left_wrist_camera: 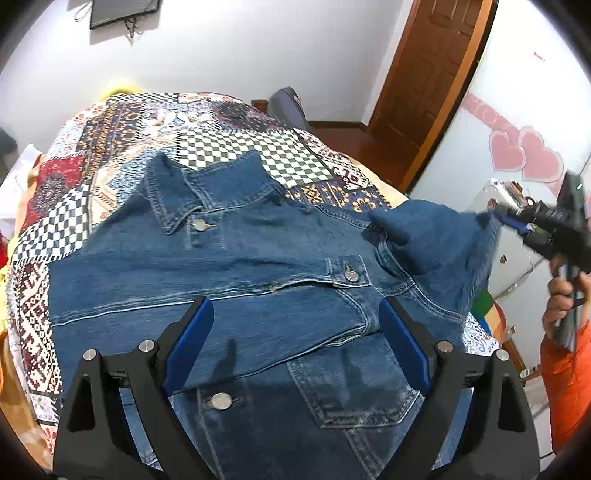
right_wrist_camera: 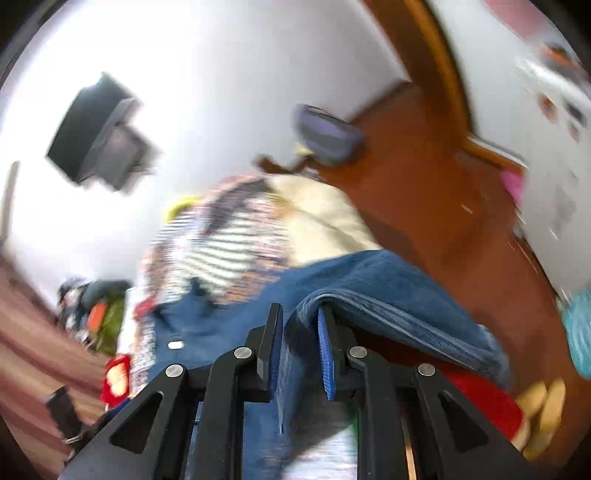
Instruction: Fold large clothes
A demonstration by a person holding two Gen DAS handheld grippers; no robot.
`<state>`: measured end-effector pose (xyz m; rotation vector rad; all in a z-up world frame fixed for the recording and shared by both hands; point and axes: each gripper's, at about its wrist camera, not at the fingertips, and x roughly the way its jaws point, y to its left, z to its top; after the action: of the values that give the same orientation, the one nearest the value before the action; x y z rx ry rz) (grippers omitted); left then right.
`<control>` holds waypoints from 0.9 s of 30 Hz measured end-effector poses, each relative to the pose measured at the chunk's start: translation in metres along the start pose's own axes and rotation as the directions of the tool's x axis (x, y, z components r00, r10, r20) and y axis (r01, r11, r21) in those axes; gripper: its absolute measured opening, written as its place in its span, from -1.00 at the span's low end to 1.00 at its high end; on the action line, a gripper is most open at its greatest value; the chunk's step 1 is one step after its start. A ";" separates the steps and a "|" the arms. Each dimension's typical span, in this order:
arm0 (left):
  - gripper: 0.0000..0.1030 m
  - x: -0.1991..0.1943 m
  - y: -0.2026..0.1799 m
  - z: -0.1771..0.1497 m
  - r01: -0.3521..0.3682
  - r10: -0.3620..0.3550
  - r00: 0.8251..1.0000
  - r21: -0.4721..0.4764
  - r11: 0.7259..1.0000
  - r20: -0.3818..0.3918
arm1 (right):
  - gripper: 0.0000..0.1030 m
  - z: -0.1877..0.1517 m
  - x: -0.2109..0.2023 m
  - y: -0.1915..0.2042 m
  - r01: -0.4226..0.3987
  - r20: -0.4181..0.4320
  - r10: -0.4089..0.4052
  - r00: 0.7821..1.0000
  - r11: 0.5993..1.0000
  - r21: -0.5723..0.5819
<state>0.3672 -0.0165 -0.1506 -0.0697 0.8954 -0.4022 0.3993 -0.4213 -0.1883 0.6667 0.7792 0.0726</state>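
Bed (left_wrist_camera: 122, 122), covered by a patchwork spread of checkerboard and folk patterns, serves as the folding surface and fills most of the left wrist view; a white wall, a wooden door (left_wrist_camera: 424, 74) and a wall-mounted screen (left_wrist_camera: 123, 11) lie behind it. The denim jacket (left_wrist_camera: 229, 258) lies front-up across the spread, collar (left_wrist_camera: 207, 192) toward the far side, buttoned at the neck, with one sleeve already laid crosswise over the chest, so the fold looks partly done. The other sleeve (left_wrist_camera: 436, 236) is raised off the bed on the right edge of that view, its frayed cuff end pulled up and outward, presumably so that it can be swung over the body and laid across the first. The right gripper (right_wrist_camera: 300, 350) holds that cuff: in its own view the two blue pads stand narrow with a fold of denim pinched between them, and the cloth drapes away over the right finger; that view is heavily motion-blurred, so how deep the bite goes cannot be told with confidence. The same tool appears in the left wrist view, carried by a hand (left_wrist_camera: 563, 302) with an orange sleeve. The left gripper (left_wrist_camera: 295, 347) hovers over the middle of the jacket with its jaws wide and nothing between them, apparently placed to pin or smooth the body while the sleeve comes across. Smallest details: metal buttons, one at the collar (left_wrist_camera: 200, 224) and one on the crossed sleeve's cuff (left_wrist_camera: 351, 273).
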 end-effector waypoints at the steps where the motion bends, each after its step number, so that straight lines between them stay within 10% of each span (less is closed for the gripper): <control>1: 0.77 -0.004 0.004 -0.001 0.005 -0.005 1.000 -0.010 1.000 0.008 | -0.74 -0.001 -0.002 0.016 -0.054 0.001 0.054 0.999 0.998 -0.022; 6: 0.77 -0.021 0.024 -0.010 0.013 -0.011 0.999 -0.058 0.998 0.033 | -0.74 -0.031 0.030 0.098 -0.188 -0.112 0.174 0.978 0.973 -0.130; 11: 0.77 -0.033 0.040 -0.020 -0.005 0.006 1.000 -0.063 0.998 0.031 | -0.74 -0.071 0.069 0.128 -0.087 -0.212 0.040 0.977 0.972 -0.220; 18: 0.77 -0.022 0.025 -0.013 -0.030 0.030 0.999 0.016 0.999 -0.012 | -0.73 -0.069 0.046 0.088 0.093 -0.169 -0.139 0.976 0.963 -0.255; 27: 0.77 0.036 -0.092 0.035 0.163 -0.138 0.981 0.192 0.968 -0.136 | -0.73 -0.051 -0.021 -0.006 0.355 -0.057 -0.371 0.927 0.916 -0.188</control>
<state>0.3852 -0.1189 -0.1350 0.0755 0.9674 -0.6435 0.3489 -0.4053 -0.2052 0.3445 0.9635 -0.1685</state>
